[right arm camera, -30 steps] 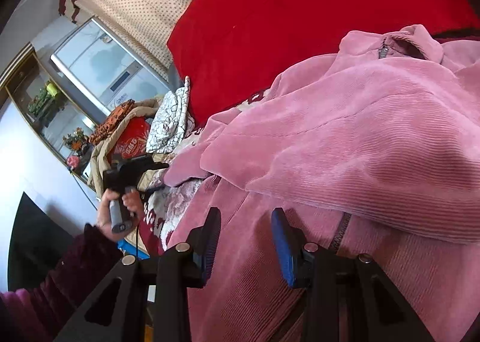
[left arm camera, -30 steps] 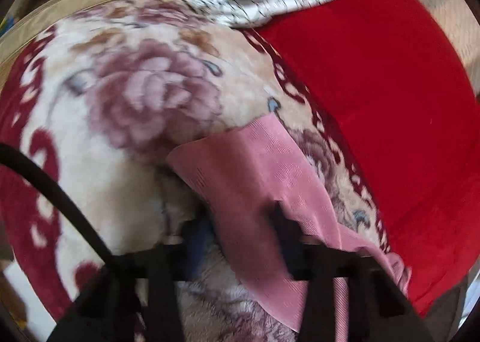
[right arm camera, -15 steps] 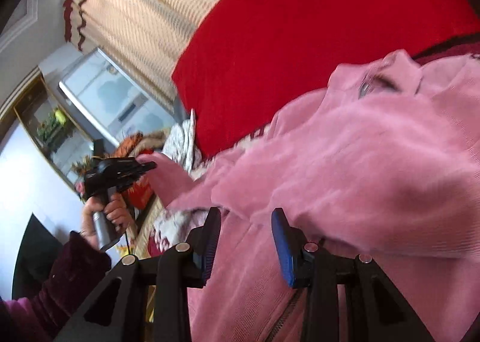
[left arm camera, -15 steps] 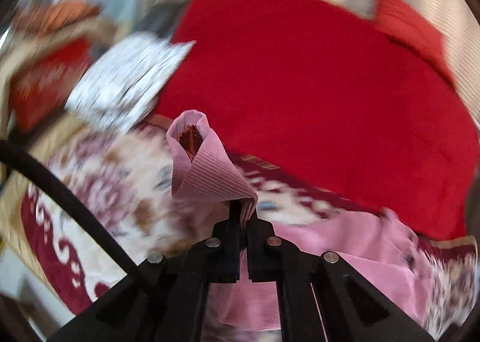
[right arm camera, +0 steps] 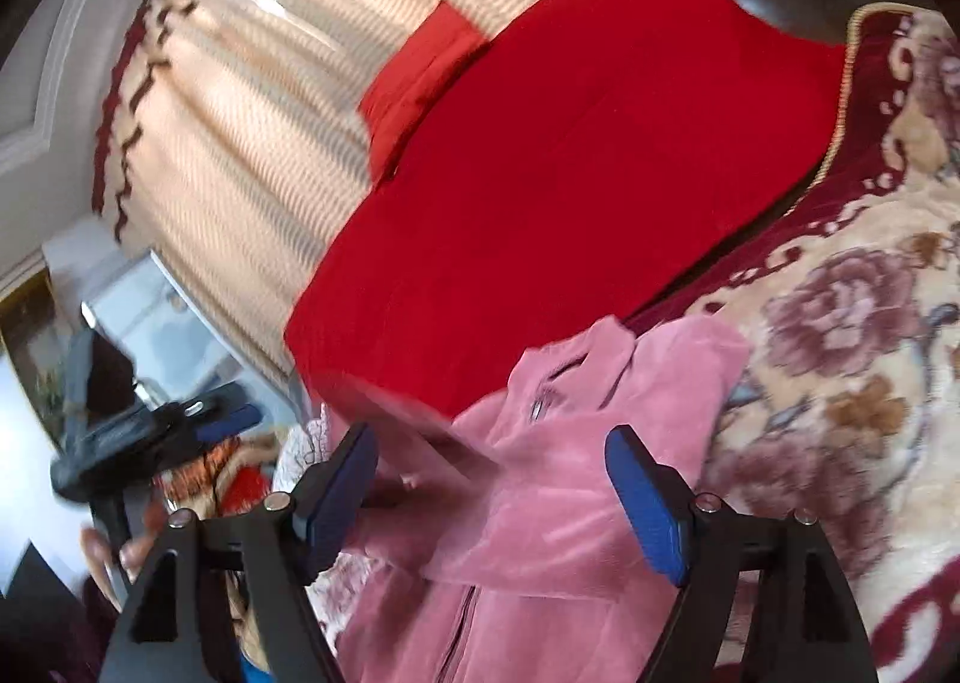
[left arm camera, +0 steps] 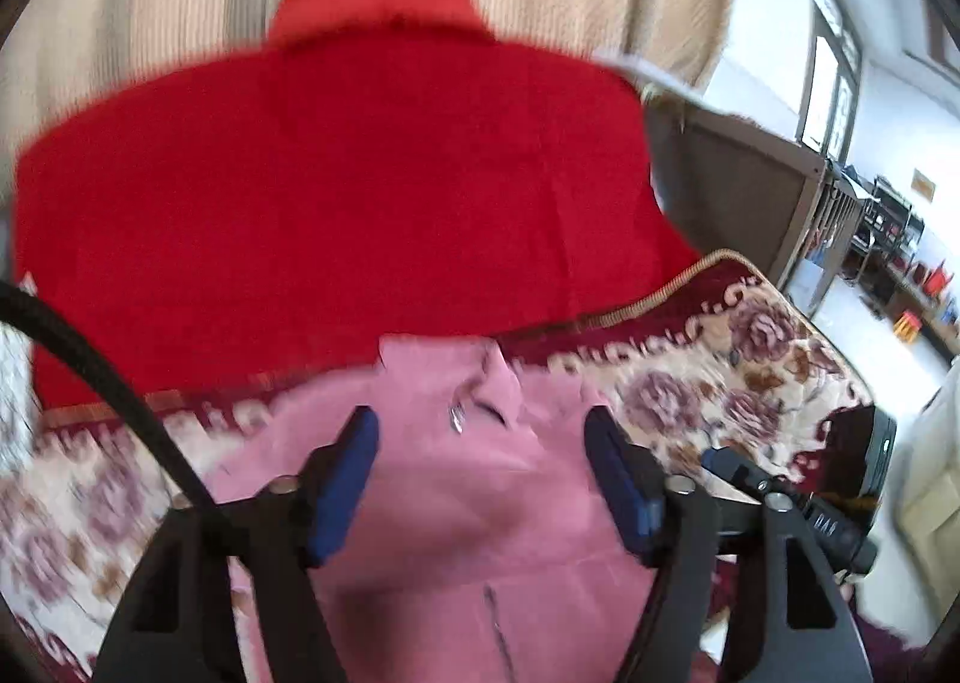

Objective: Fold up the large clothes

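Both grippers stand wide with nothing pinched, their jaws having just been opening: the left gripper [left arm camera: 480,437] and the right gripper [right arm camera: 489,458] hover above a pink corduroy jacket [left arm camera: 444,503]. It lies zip-up on a floral blanket [right arm camera: 840,335], collar [right arm camera: 576,359] toward a red cover [left arm camera: 336,185]. Beyond hangs a beige curtain [right arm camera: 240,101]. Motion blurs both views.

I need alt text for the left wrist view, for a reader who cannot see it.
The open left gripper, jaws just opened and holding nothing, hovers over a pink jacket on a floral blanket. A red cover lies behind, the right gripper at right.
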Motion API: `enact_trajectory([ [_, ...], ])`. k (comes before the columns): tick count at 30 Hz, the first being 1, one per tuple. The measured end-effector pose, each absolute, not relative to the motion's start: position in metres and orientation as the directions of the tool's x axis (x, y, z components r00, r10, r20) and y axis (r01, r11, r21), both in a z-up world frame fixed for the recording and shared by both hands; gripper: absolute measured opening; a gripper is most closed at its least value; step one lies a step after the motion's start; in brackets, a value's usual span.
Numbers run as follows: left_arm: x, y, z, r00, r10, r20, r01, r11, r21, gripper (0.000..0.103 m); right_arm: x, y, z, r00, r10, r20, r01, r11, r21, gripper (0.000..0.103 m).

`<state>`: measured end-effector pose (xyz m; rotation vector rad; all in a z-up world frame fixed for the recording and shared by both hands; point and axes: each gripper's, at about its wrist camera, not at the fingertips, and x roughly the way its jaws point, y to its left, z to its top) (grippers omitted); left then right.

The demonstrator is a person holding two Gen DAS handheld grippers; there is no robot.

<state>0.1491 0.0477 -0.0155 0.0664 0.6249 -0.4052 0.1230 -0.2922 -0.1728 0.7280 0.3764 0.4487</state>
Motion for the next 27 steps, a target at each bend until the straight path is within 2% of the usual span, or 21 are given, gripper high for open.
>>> enact_trajectory([
  [2, 0.145, 0.064, -0.014, 0.769, -0.300, -0.564, 0.344, 0.939, -0.030, 0.075, 0.131, -0.300, -0.172, 0.835, 0.510, -0.205, -0.234, 0.668, 0.707, 0.081],
  [5, 0.154, 0.100, -0.029, 0.768, -0.213, -0.604, 0.231, 0.972, -0.049, 0.076, 0.145, -0.289, -0.173, 0.786, 0.577, -0.222, -0.253, 0.628, 0.736, 0.081],
  [7, 0.165, 0.133, -0.051, 0.742, -0.117, -0.660, 0.113, 0.992, -0.049, 0.076, 0.162, -0.273, -0.176, 0.742, 0.603, -0.293, -0.232, 0.642, 0.731, 0.081],
  [9, 0.171, 0.158, -0.075, 0.710, -0.071, -0.701, 0.038, 0.997, -0.063, 0.076, 0.183, -0.253, -0.183, 0.685, 0.629, -0.367, -0.213, 0.655, 0.725, 0.081],
  [14, 0.179, 0.203, -0.131, 0.616, -0.028, -0.787, -0.110, 0.986, -0.121, 0.076, 0.240, -0.208, -0.215, 0.568, 0.663, -0.488, -0.148, 0.665, 0.732, 0.079],
  [16, 0.179, 0.200, -0.144, 0.599, -0.022, -0.800, -0.135, 0.983, -0.128, 0.076, 0.260, -0.187, -0.225, 0.525, 0.651, -0.549, -0.142, 0.703, 0.697, 0.061],
  [17, 0.178, 0.204, -0.149, 0.594, -0.019, -0.804, -0.144, 0.981, -0.129, 0.076, 0.263, -0.180, -0.227, 0.523, 0.610, -0.595, -0.127, 0.746, 0.654, 0.036],
  [18, 0.176, 0.203, -0.152, 0.595, -0.013, -0.803, -0.149, 0.981, -0.126, 0.076, 0.262, -0.174, -0.224, 0.532, 0.580, -0.617, -0.136, 0.777, 0.614, 0.023],
  [19, 0.175, 0.203, -0.152, 0.597, -0.004, -0.802, -0.155, 0.980, -0.121, 0.076, 0.261, -0.171, -0.215, 0.536, 0.590, -0.604, -0.174, 0.777, 0.604, 0.018],
  [20, 0.175, 0.206, -0.152, 0.601, 0.008, -0.799, -0.164, 0.980, -0.113, 0.076, 0.256, -0.171, -0.204, 0.556, 0.592, -0.584, -0.208, 0.779, 0.591, 0.013],
  [22, 0.178, 0.212, -0.149, 0.610, 0.018, -0.792, -0.171, 0.979, -0.109, 0.076, 0.238, -0.178, -0.171, 0.658, 0.529, -0.536, -0.241, 0.822, 0.516, 0.012],
  [24, 0.180, 0.212, -0.140, 0.629, 0.026, -0.777, -0.176, 0.978, -0.110, 0.076, 0.226, -0.198, -0.151, 0.727, 0.501, -0.470, -0.235, 0.824, 0.515, 0.011],
  [27, 0.187, 0.202, -0.139, 0.639, 0.028, -0.768, -0.171, 0.979, -0.107, 0.076, 0.226, -0.226, -0.151, 0.751, 0.448, -0.484, -0.165, 0.838, 0.519, 0.012],
])
